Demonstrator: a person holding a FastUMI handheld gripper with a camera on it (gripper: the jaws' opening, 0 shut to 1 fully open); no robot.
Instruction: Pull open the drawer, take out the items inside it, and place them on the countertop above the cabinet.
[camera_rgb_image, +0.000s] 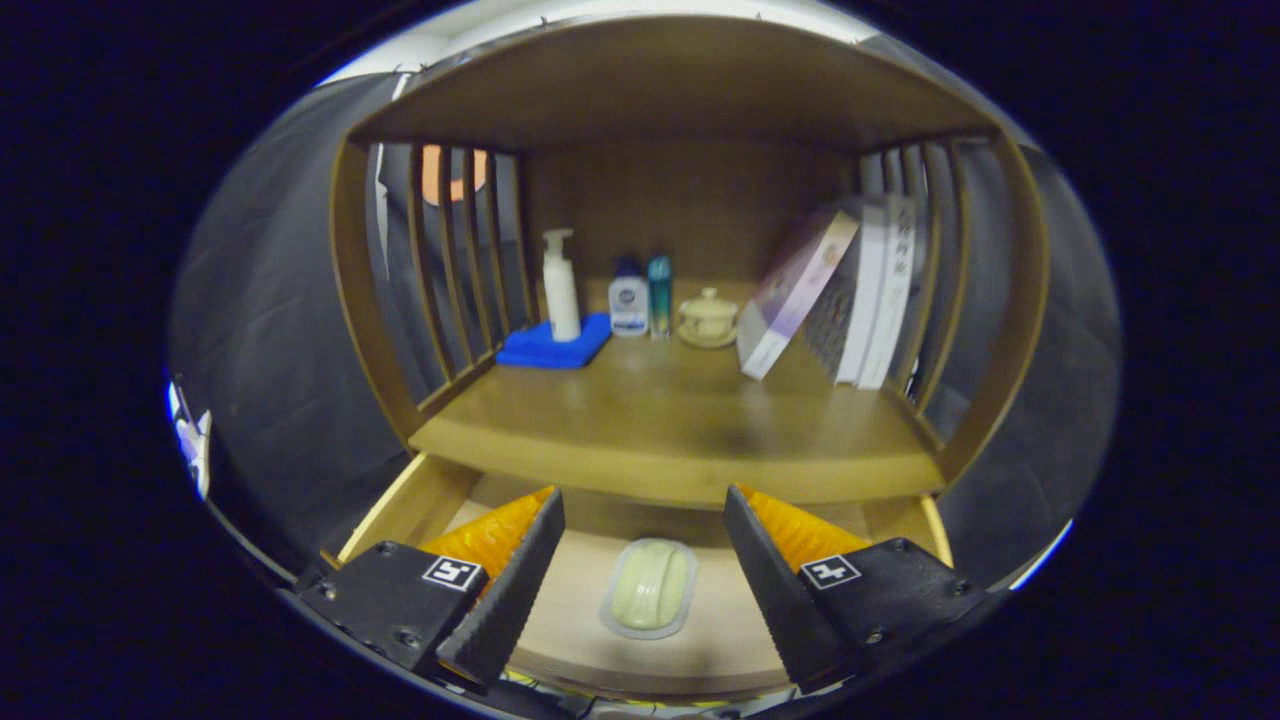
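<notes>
The drawer (420, 500) stands open; the claw (645, 590) hovers wide open and empty over the soap (650, 585), which needs gripping next.

A wooden cabinet (690, 100) with slatted sides (455, 260) stands against the booth's dark cloth wall (270, 330). Its surface (680, 420) lies in dim, warm light, shadowed under the top board.
</notes>
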